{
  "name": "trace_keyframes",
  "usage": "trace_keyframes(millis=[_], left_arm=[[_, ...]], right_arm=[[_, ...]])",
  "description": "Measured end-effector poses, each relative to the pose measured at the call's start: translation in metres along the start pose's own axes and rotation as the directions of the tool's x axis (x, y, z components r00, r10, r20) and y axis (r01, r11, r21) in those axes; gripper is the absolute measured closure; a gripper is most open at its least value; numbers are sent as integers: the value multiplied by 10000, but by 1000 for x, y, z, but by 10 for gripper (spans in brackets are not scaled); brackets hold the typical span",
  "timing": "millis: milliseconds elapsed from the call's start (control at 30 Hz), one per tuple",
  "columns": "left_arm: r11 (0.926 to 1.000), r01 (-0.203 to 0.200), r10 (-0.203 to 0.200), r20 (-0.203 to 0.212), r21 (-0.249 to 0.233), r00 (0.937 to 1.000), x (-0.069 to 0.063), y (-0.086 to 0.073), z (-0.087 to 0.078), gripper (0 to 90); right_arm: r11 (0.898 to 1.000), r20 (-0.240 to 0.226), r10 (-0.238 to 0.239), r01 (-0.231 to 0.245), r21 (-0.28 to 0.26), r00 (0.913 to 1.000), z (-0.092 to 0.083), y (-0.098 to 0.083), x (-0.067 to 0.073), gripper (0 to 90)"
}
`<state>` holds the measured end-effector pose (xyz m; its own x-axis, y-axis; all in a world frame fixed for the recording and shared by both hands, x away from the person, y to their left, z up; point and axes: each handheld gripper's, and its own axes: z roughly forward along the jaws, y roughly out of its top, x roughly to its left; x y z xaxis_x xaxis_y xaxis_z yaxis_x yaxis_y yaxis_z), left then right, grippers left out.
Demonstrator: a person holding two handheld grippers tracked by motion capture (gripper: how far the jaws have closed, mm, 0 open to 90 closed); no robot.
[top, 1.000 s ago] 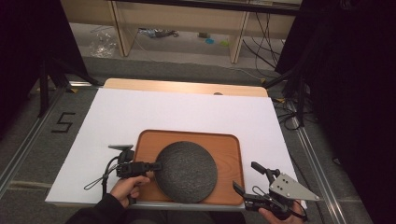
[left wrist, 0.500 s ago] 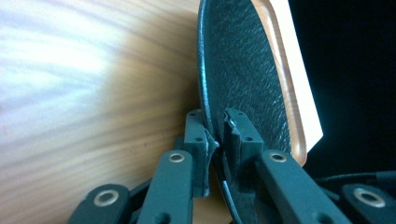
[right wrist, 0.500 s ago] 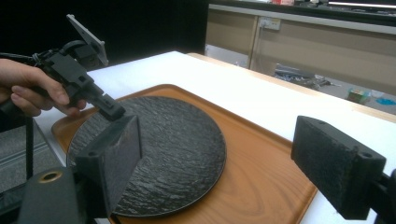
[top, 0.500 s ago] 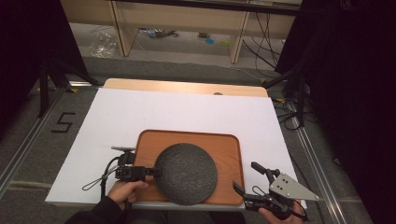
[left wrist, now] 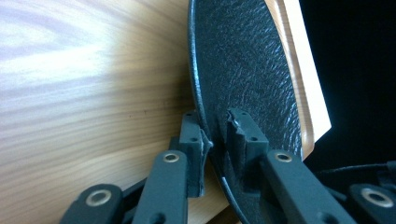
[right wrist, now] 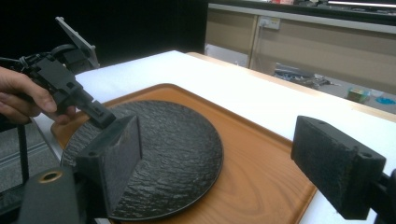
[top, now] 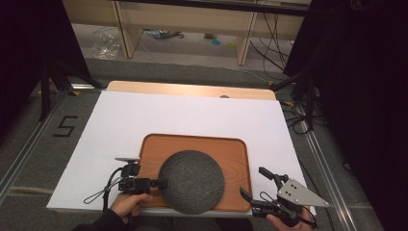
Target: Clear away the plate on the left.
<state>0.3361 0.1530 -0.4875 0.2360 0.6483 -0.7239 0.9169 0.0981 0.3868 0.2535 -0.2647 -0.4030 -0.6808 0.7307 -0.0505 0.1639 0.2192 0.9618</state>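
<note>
Two grippers: left gripper (top: 161,183) jaws just opening, astride plate (top: 192,180) rim; right gripper (top: 255,187) jaws open.
Plate: on tray (top: 235,149).

Left hand (top: 126,204) at the desk's near edge holds the black two-jaw left gripper (top: 161,183) roughly level, pointing toward the right side. Its jaws have just been opening: pads (left wrist: 195,142) now stand slightly apart. Right hand (top: 288,222) at the near right corner holds the black right gripper (top: 253,182) with its grey three-cornered plate, jaws spread wide, nothing between.
</note>
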Motion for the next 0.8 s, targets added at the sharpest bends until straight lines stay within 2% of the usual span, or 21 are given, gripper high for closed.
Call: trace_keyframes(millis=[67, 100, 133, 167, 200, 233, 267, 300, 333, 367, 400, 433, 500, 567, 600, 667, 700, 800], left_arm=[[10000, -75, 76, -89, 34, 9999, 0, 0, 1, 729], [9995, -183, 193, -386, 270, 9991, 0, 0, 2, 712], [9984, -381, 403, -514, 422, 9979, 0, 0, 3, 699], [9976, -495, 537, -895, 479, 9945, -2, -1, 4, 681], [9976, -495, 537, -895, 479, 9945, -2, -1, 4, 647], [9958, -667, 708, -651, 634, 9954, -3, 1, 5, 587], [9926, -883, 942, -699, 829, 9931, -4, 2, 4, 545], [9912, -1036, 1107, -878, 819, 9900, -6, 4, 3, 501], [9912, -1036, 1107, -878, 819, 9900, -6, 4, 3, 465], [9847, -1480, 1569, -986, 918, 9827, -7, 6, -1, 442], [9875, -1340, 1426, -1090, 826, 9838, -8, 6, -2, 425], [9900, -1214, 1283, -1008, 720, 9866, -7, 7, -3, 408], [9895, -1252, 1318, -955, 715, 9867, -6, 8, -6, 399], [9929, -1158, 1175, -701, 271, 9906, -7, 9, -9, 371], [9939, -1088, 1100, -718, 202, 9913, -8, 9, -11, 370], [9937, -1115, 1119, -724, 108, 9911, -8, 10, -12, 349], [9945, -1047, 1046, -437, -4, 9936, -8, 10, -14, 339], [9945, -1048, 1046, -304, -52, 9941, -8, 11, -15, 300]], right_arm=[[10000, 47, 33, -33, -87, 10000, 0, 0, 0, 173], [10000, 45, 40, -39, -81, 10000, 0, 0, 0, 174], [10000, 46, 36, -36, -70, 10000, 0, 0, 0, 174], [10000, 43, 34, -34, -68, 10000, 0, 0, 0, 174], [10000, 32, 39, -39, -91, 10000, 0, 0, 0, 174], [9999, 24, 45, -45, -90, 10000, 0, 0, 0, 174], [10000, 48, 35, -34, -79, 10000, 0, 0, 0, 174], [10000, 46, 31, -30, -55, 10000, 0, 0, 0, 174], [10000, 49, 28, -28, -62, 10000, 0, 0, 0, 174], [10000, 26, 40, -40, -80, 10000, 0, 0, 0, 174], [9999, 4, 92, -92, -42, 10000, 0, 0, 1, 174], [9999, -23, 117, -117, -6, 9999, 0, 0, 1, 174], [9999, -36, 118, -117, 61, 9999, 0, 0, 1, 174], [10000, 36, 43, -43, -80, 10000, 0, 0, 0, 174], [10000, 54, 31, -31, -65, 10000, 0, 0, 0, 174], [10000, 58, 27, -26, -57, 10000, 0, 0, 0, 174], [10000, 59, 25, -25, -85, 10000, 0, 0, 0, 174], [10000, 60, 37, -37, -76, 10000, 0, 0, 0, 173]])
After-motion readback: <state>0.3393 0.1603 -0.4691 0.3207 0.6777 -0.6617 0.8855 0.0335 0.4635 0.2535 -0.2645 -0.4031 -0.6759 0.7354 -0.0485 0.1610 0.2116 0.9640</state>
